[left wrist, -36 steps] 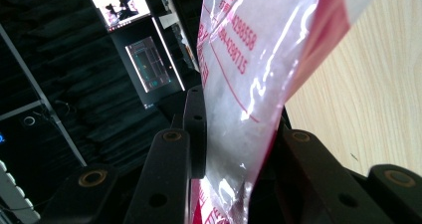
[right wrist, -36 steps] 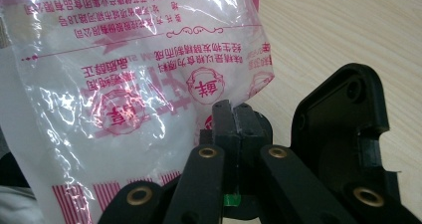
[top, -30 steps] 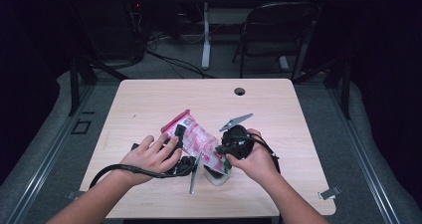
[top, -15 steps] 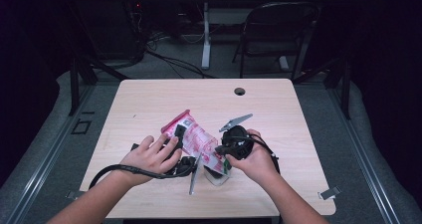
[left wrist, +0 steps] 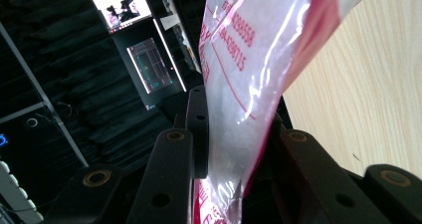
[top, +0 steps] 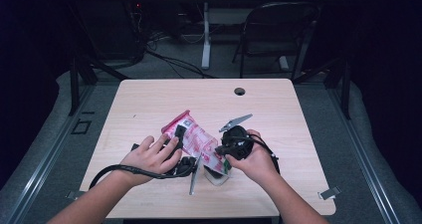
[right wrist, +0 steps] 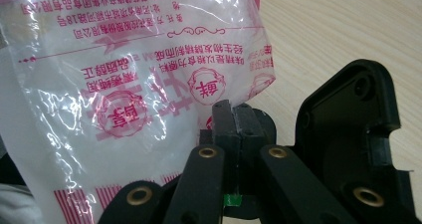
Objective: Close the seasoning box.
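Two grippers are sharing one crinkly red-and-clear printed plastic bag [top: 195, 139], which is lying mid-table on the pale wooden table [top: 149, 99]. Almost nothing is changing since a second ago: both hands are staying put. The left gripper [left wrist: 234, 149] is clamping the bag's edge between its jaws, and the right gripper [right wrist: 234, 117] is pinching a corner, jaws fully closed. The bag is probably being readied for pulling open.
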`<state>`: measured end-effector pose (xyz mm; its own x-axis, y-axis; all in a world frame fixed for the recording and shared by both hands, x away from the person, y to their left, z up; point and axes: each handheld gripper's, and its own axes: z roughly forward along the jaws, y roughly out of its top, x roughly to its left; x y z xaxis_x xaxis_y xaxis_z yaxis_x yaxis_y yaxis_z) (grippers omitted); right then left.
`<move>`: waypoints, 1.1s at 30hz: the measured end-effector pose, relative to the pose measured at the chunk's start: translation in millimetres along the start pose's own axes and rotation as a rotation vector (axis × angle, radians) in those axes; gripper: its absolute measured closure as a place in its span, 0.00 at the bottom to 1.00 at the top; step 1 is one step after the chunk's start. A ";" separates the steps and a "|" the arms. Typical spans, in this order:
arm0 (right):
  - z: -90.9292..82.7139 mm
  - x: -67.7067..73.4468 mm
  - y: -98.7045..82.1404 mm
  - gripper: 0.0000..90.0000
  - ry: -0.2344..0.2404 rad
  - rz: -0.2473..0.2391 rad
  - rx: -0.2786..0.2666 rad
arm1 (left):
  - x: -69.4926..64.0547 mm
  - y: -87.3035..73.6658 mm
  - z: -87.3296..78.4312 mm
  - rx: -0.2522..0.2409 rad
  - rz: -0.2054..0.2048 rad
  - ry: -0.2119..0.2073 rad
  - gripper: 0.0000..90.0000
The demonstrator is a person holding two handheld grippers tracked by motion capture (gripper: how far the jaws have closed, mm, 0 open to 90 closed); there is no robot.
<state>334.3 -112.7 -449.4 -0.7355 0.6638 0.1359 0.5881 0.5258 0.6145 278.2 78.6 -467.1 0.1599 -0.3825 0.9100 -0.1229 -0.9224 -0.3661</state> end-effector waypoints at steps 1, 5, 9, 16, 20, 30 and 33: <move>0.0 0.1 0.1 1.00 0.001 0.000 0.000 | 0.2 -0.1 -0.1 0.001 0.002 0.004 0.85; 0.2 0.5 0.4 1.00 0.004 0.000 -0.004 | 1.0 -0.5 -0.8 0.002 0.006 0.011 0.85; 0.3 0.7 1.0 1.00 0.006 -0.002 0.000 | 2.3 -0.4 -1.4 0.003 0.008 0.006 0.85; 0.7 0.7 1.1 1.00 0.002 -0.003 0.004 | 1.2 0.4 -1.4 0.000 0.015 0.015 0.87; 1.2 0.4 0.6 1.00 0.003 -0.001 0.002 | 1.1 0.6 -2.0 -0.004 0.021 0.020 0.88; 1.8 0.5 0.5 1.00 0.004 -0.001 -0.004 | 0.8 -0.2 -4.1 -0.009 0.015 0.025 0.89; 1.6 0.6 0.7 1.00 0.004 0.002 -0.001 | 1.4 -0.1 -4.7 -0.009 0.020 0.026 0.90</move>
<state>334.8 -111.1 -450.2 -0.7359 0.6624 0.1400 0.5888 0.5241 0.6154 273.9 78.5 -464.8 0.1319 -0.3993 0.9073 -0.1349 -0.9140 -0.3826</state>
